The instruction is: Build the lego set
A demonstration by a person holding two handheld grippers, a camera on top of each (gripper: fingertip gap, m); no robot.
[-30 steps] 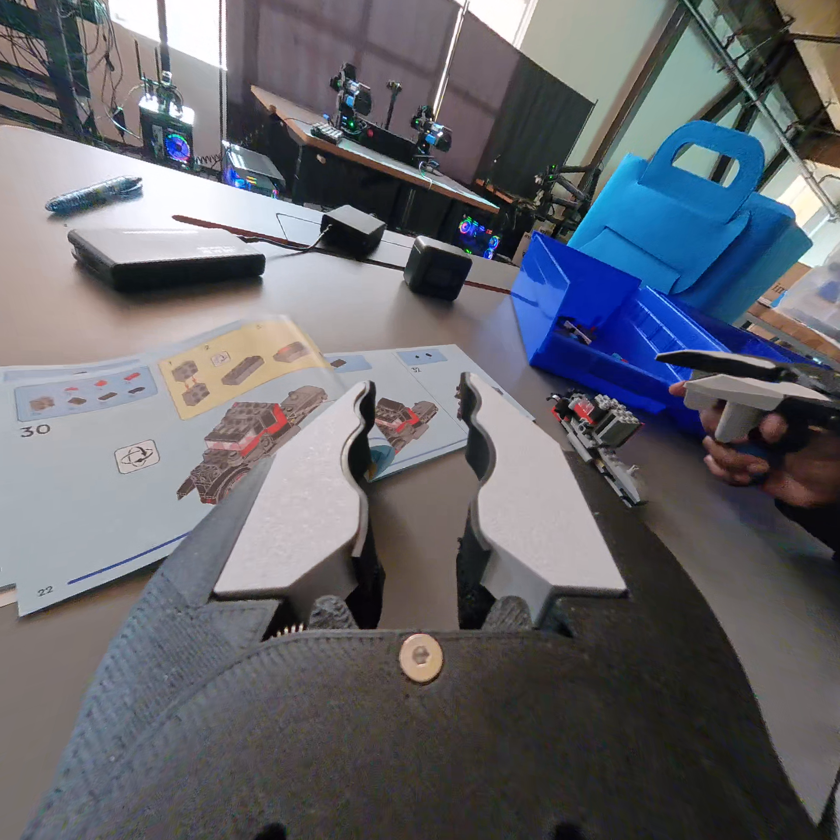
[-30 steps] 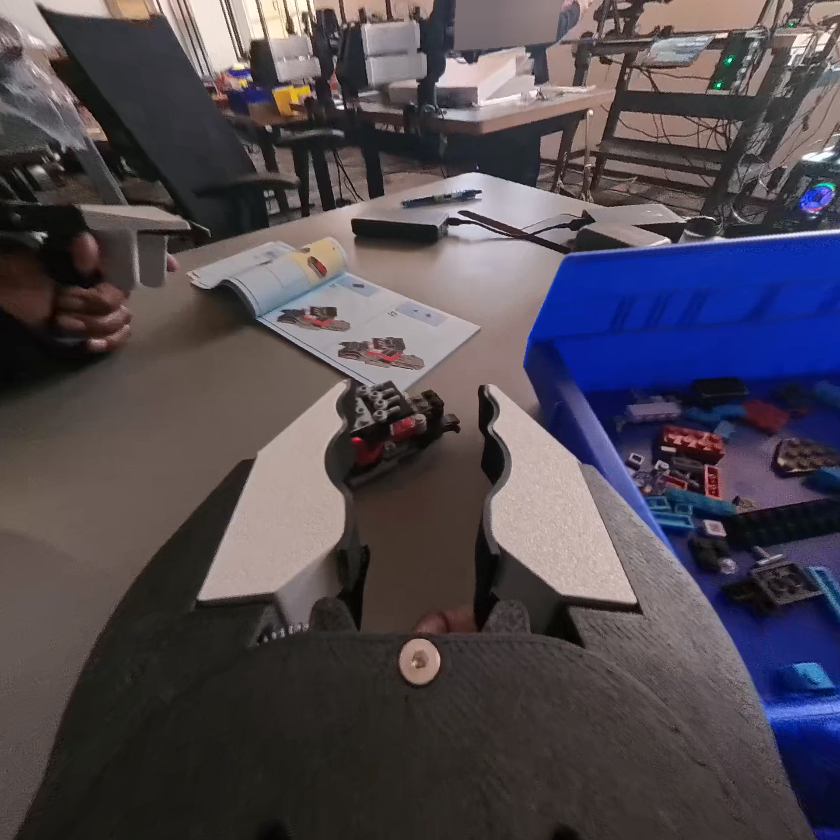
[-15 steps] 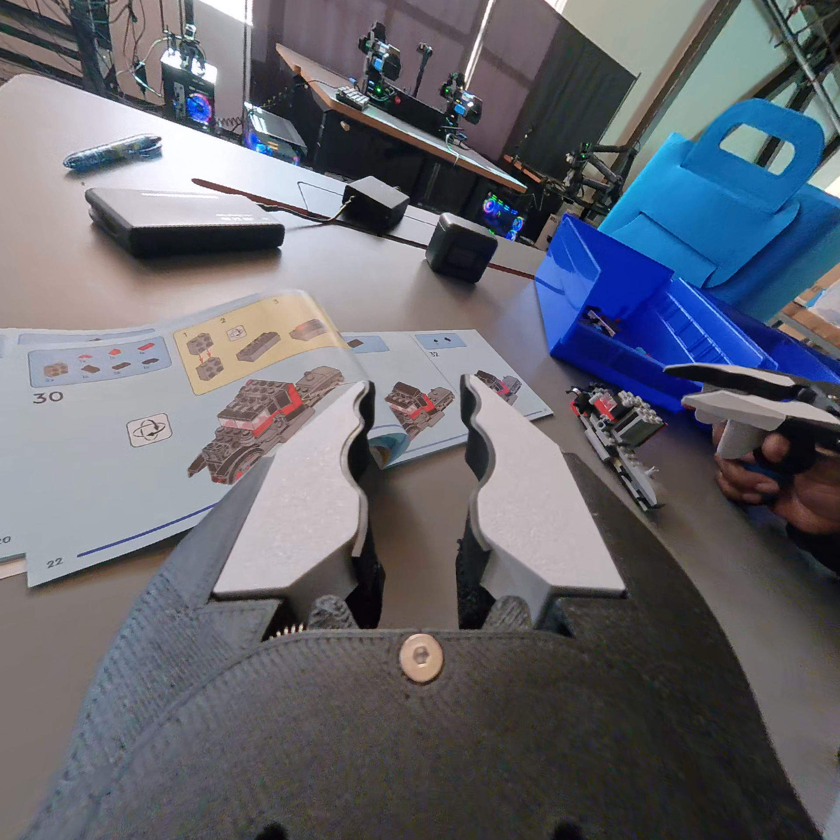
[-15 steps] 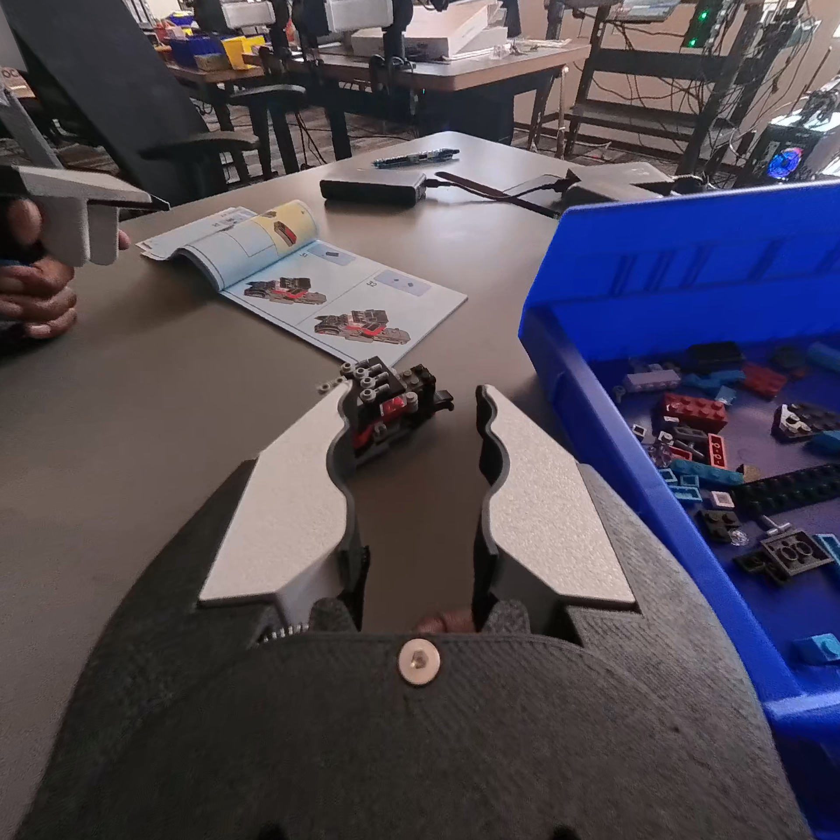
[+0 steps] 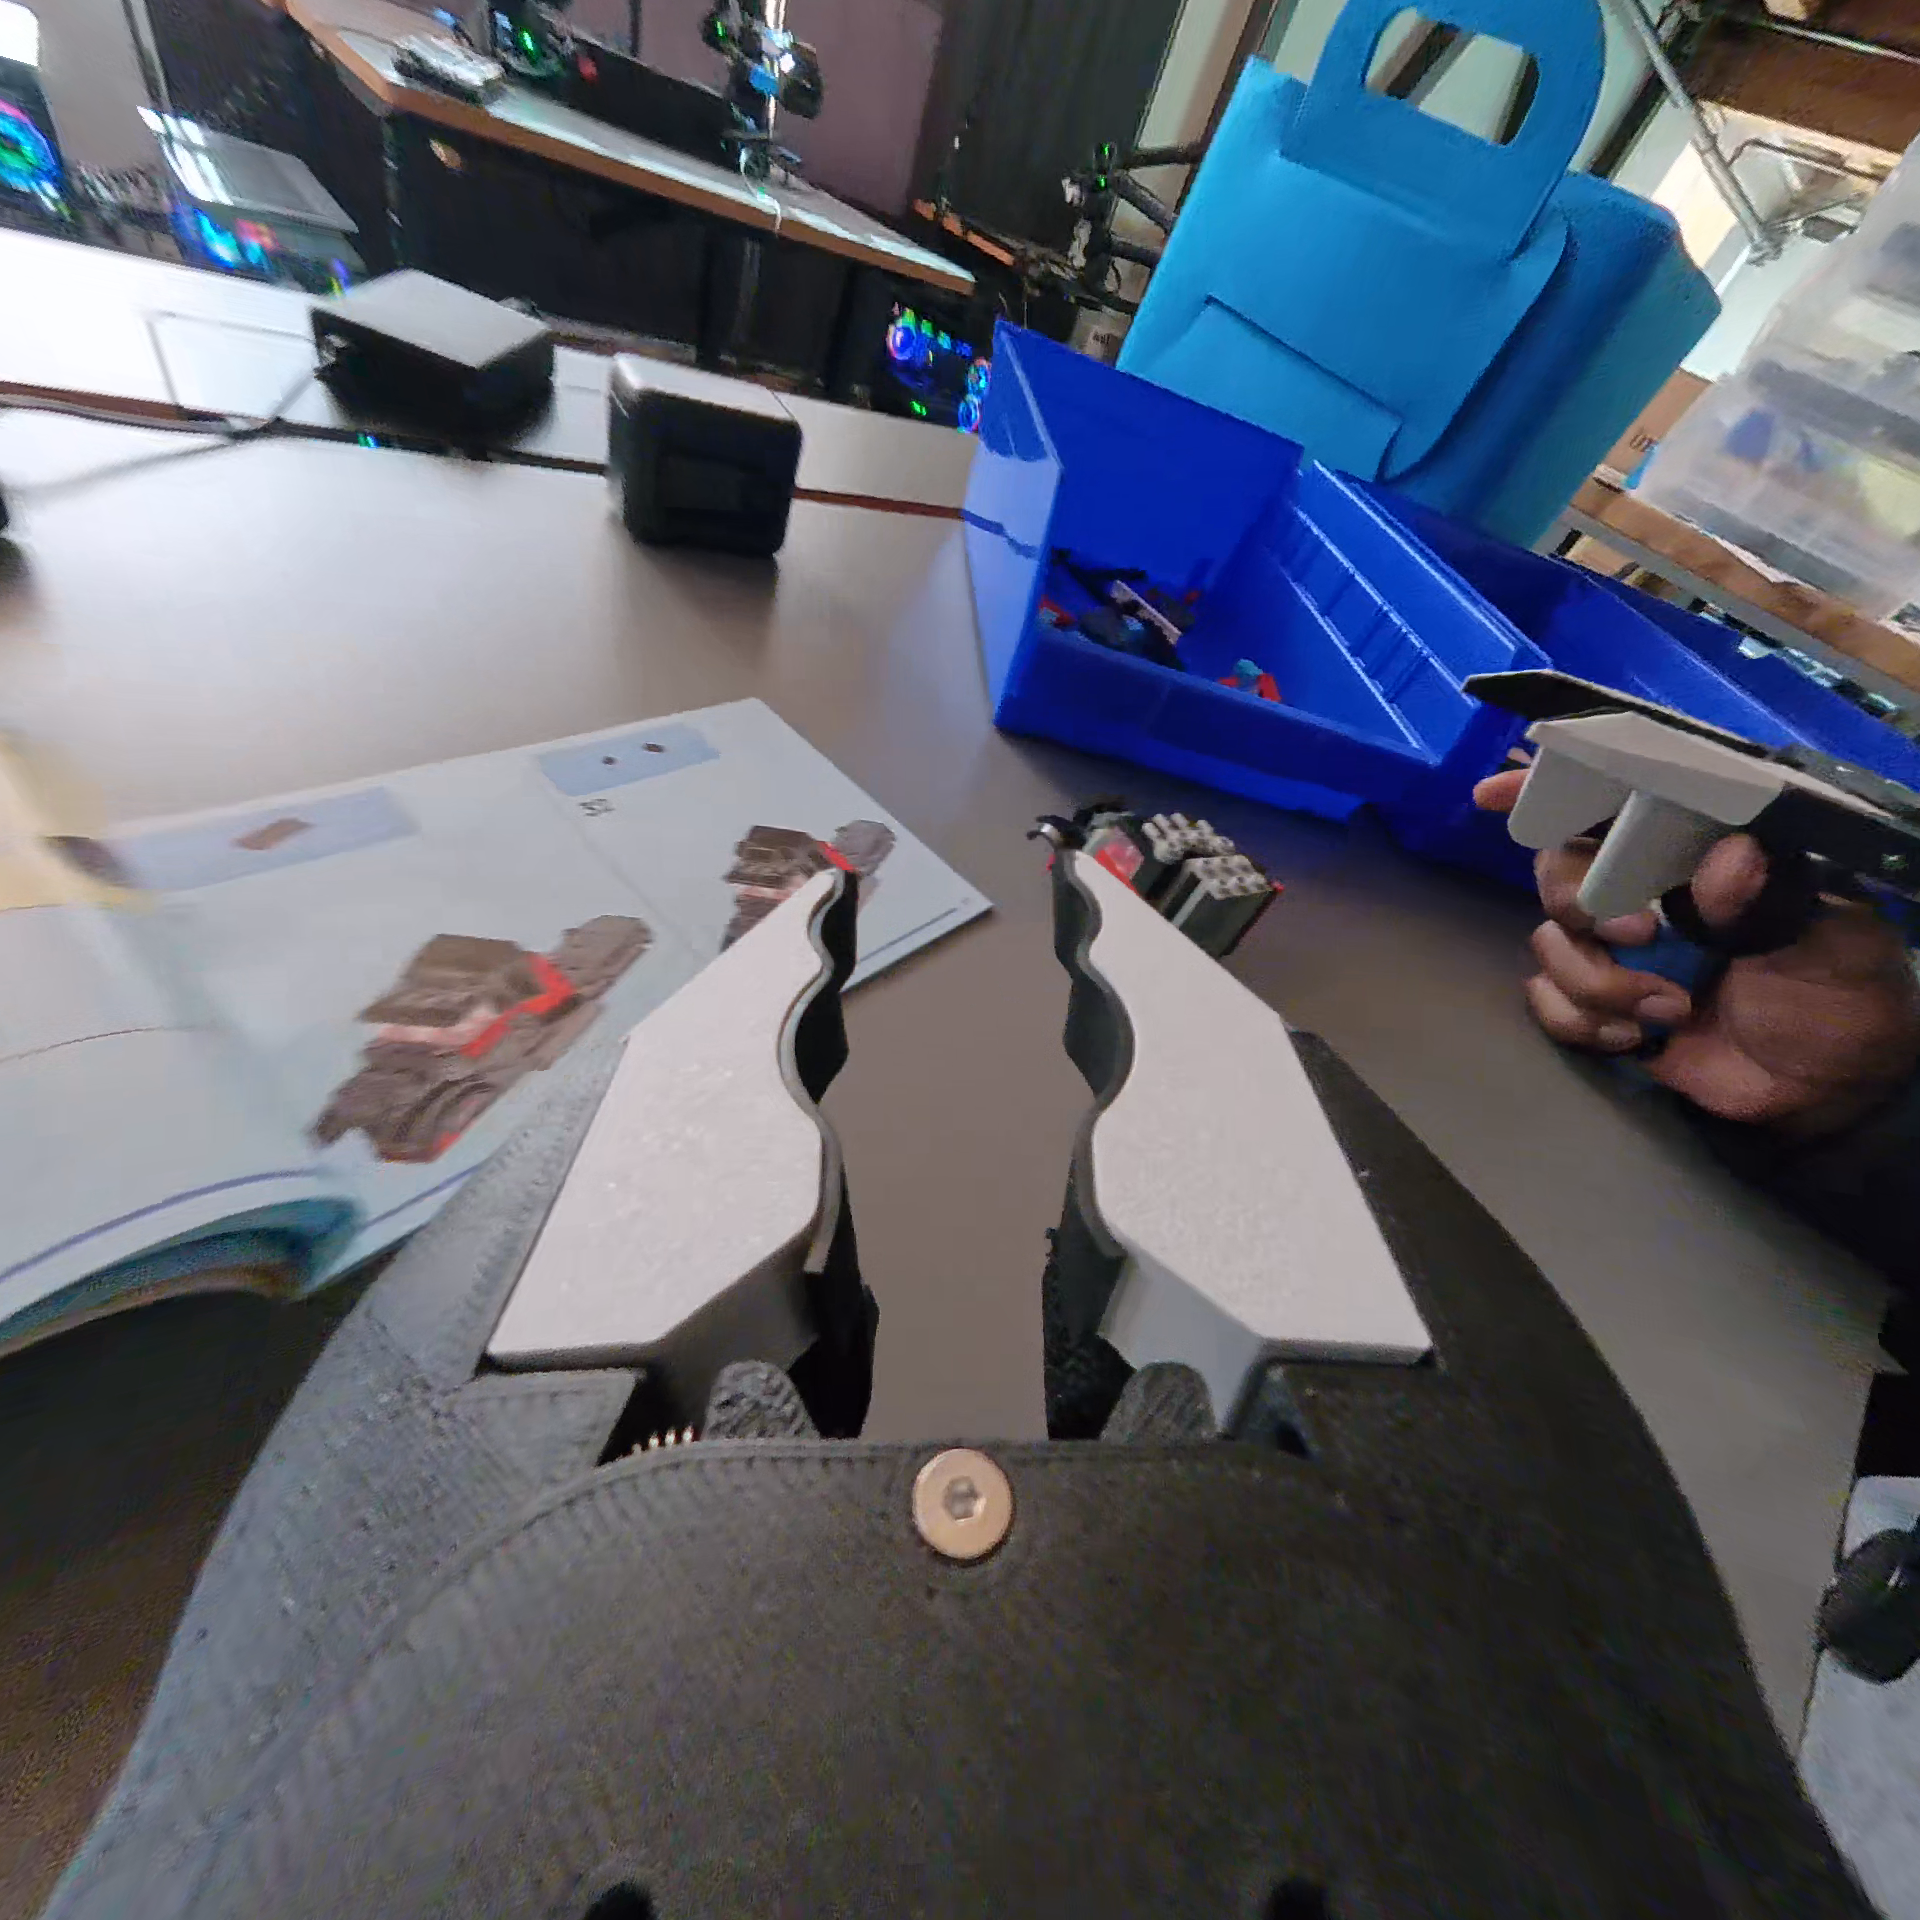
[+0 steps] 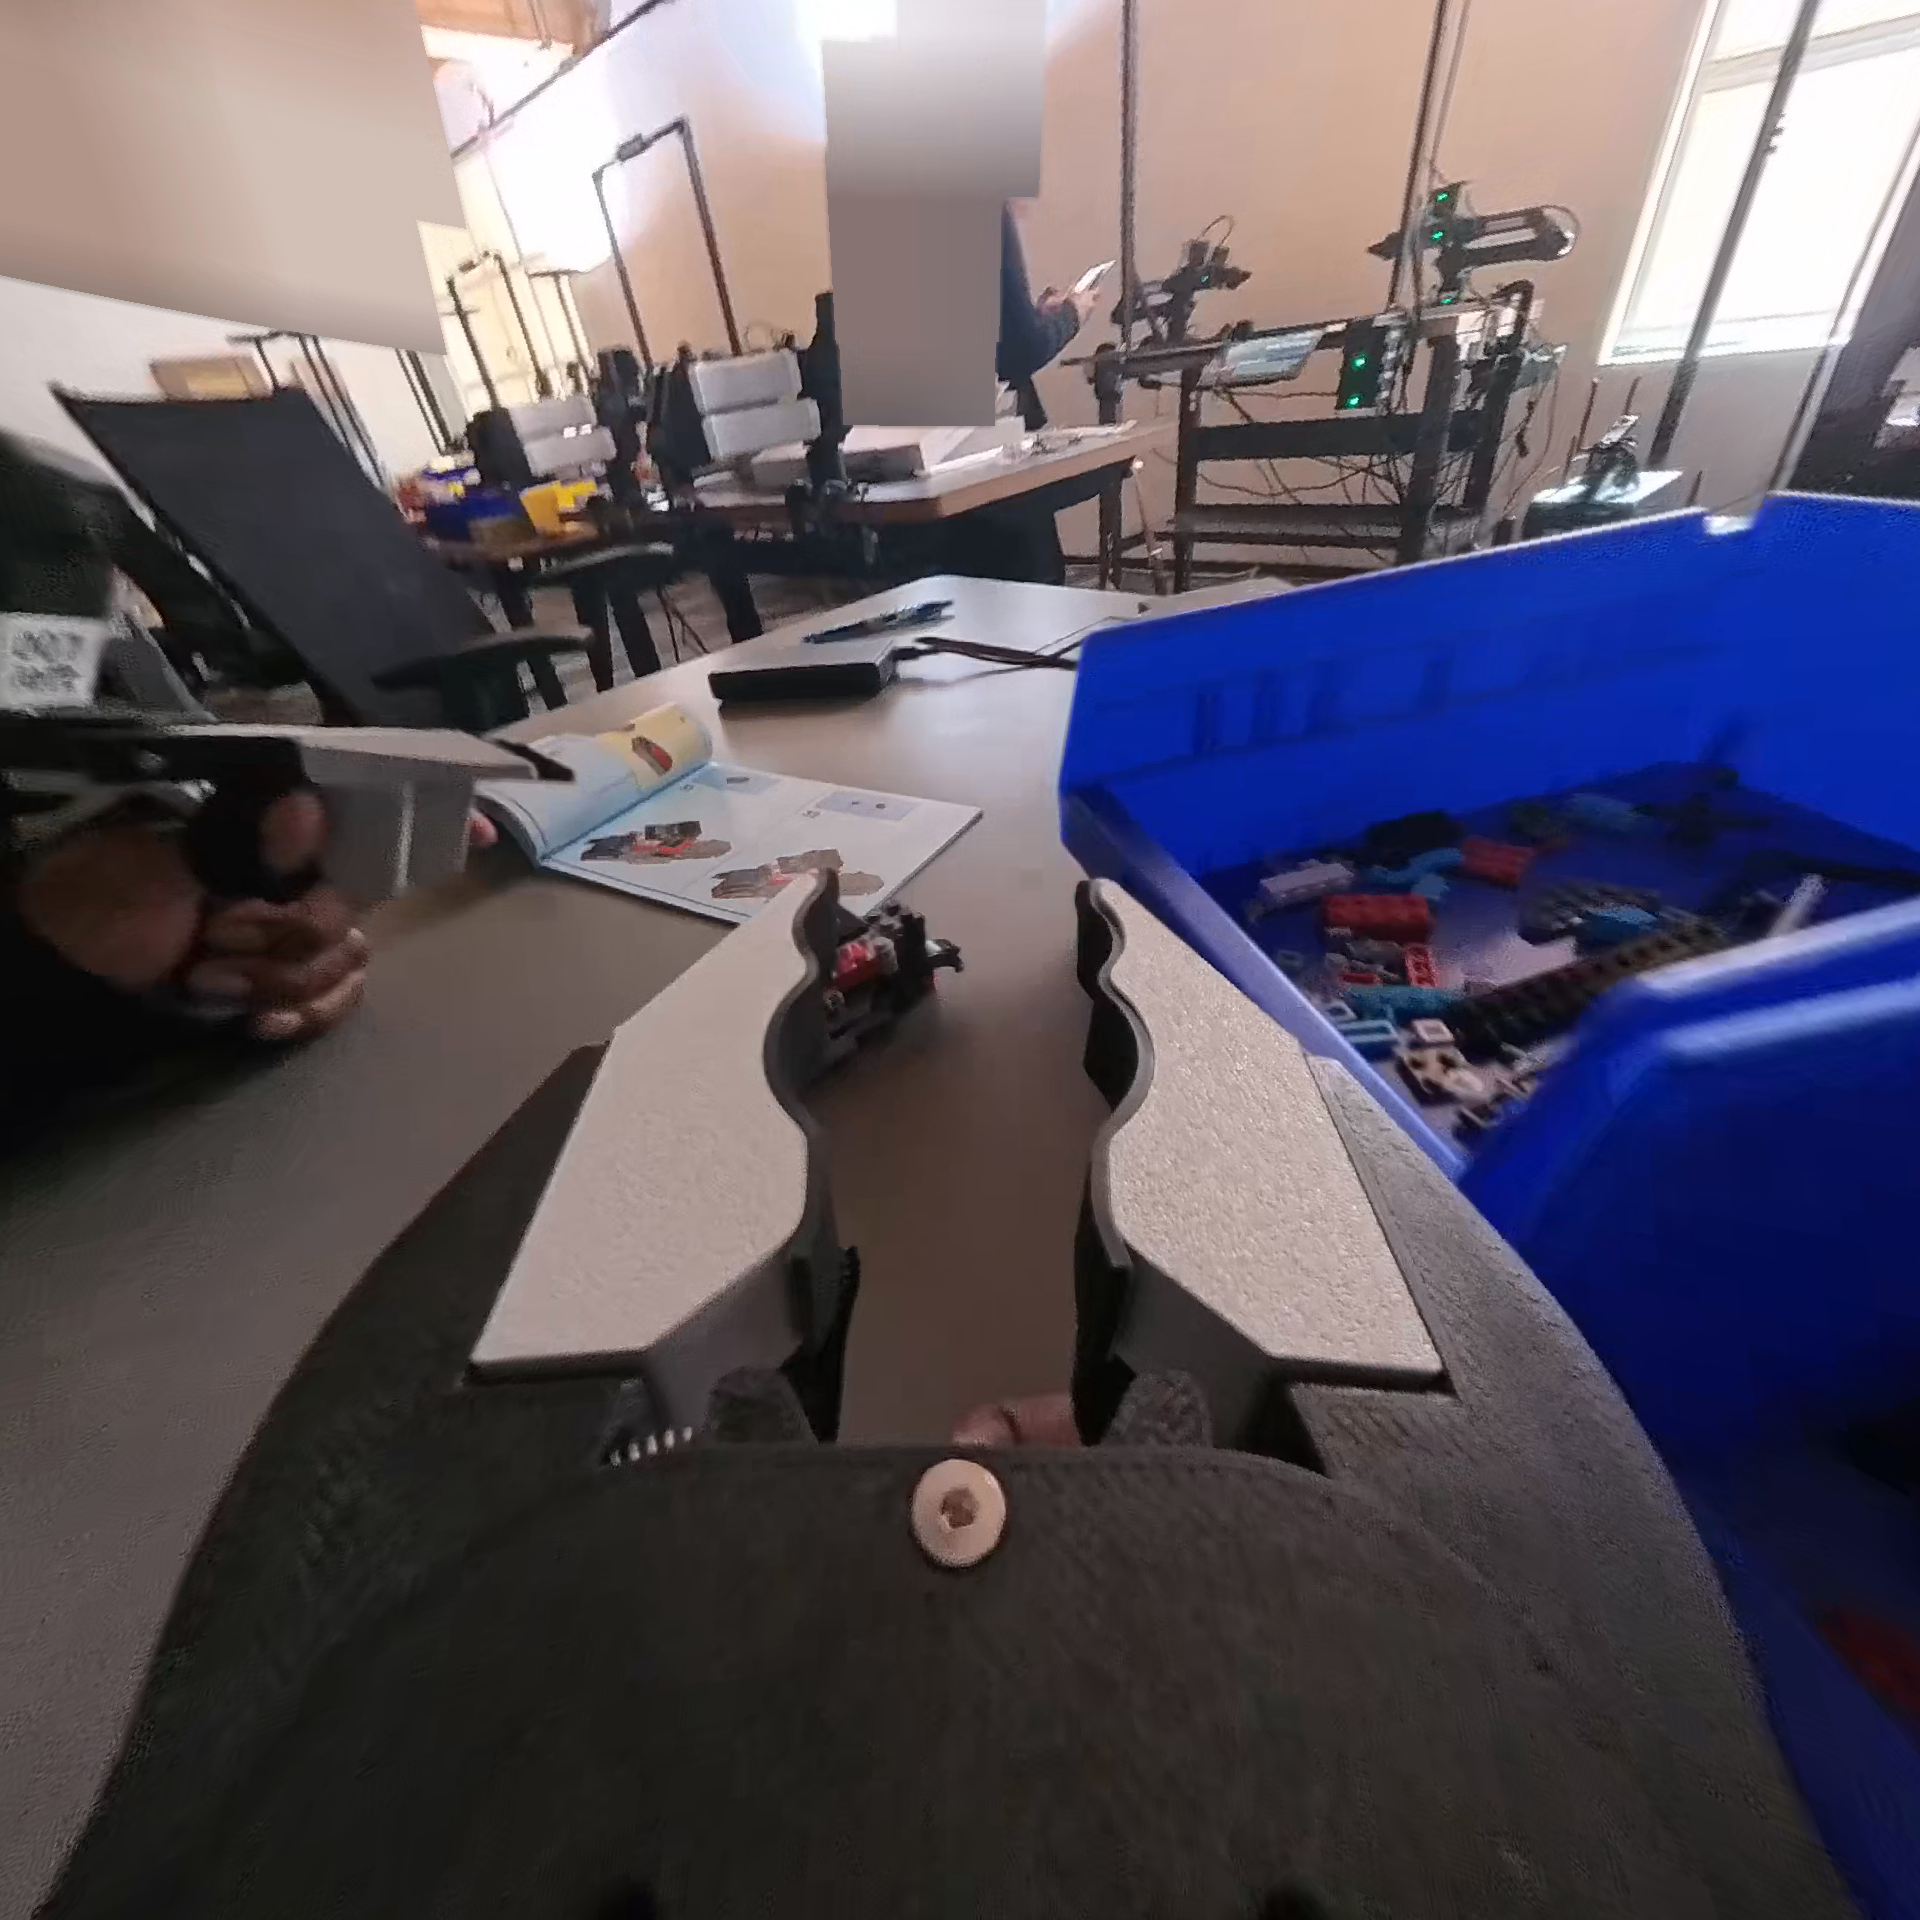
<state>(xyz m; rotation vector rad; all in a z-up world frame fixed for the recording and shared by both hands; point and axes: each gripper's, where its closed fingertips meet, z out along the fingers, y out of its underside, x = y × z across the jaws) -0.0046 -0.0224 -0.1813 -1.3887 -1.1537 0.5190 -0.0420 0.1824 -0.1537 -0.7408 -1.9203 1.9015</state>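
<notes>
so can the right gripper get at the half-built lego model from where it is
Probably yes: the right gripper has its jaws open and empty, the lego model sits just ahead on bare table, slightly left, nothing between.

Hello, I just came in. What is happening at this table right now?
A person is building a lego model with a handheld gripper in each hand. Both the left gripper and the right gripper are open and hold nothing. The partly built model sits on the table, between the open instruction booklet and the blue bin of loose pieces. Both grippers point toward the model.
</notes>
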